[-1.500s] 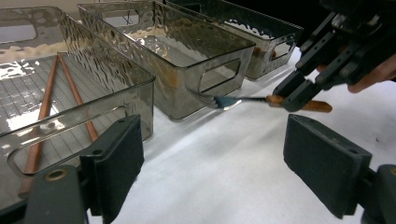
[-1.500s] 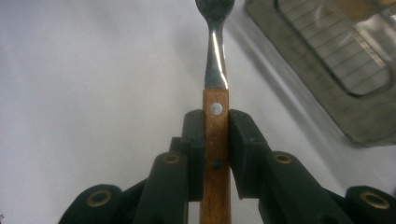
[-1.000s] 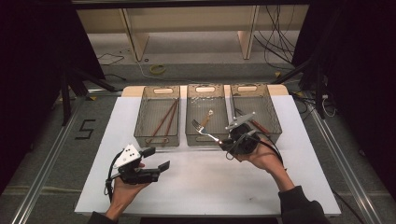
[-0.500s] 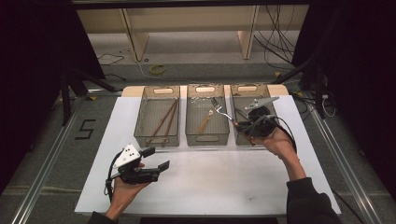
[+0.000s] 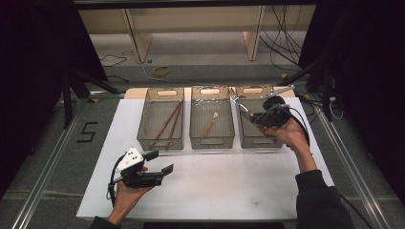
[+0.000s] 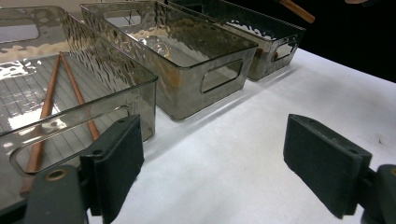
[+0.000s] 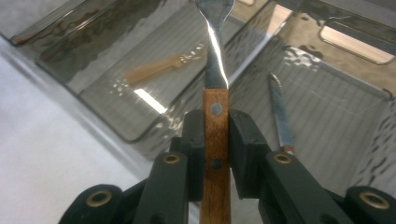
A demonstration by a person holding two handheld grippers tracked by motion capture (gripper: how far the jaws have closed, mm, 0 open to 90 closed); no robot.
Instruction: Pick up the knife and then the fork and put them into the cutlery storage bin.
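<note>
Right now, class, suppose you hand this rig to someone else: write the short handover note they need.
Right gripper: shut on a wooden-handled fork, held above the right bin.
Left gripper: open, nothing between its jaws, low over the white table in front of the left bin.
Bins: chopsticks in the left one, a spoon in the middle bin, a knife in the right one.
Done: fork picked up.
Left: probably set it in a bin and let go.
</note>
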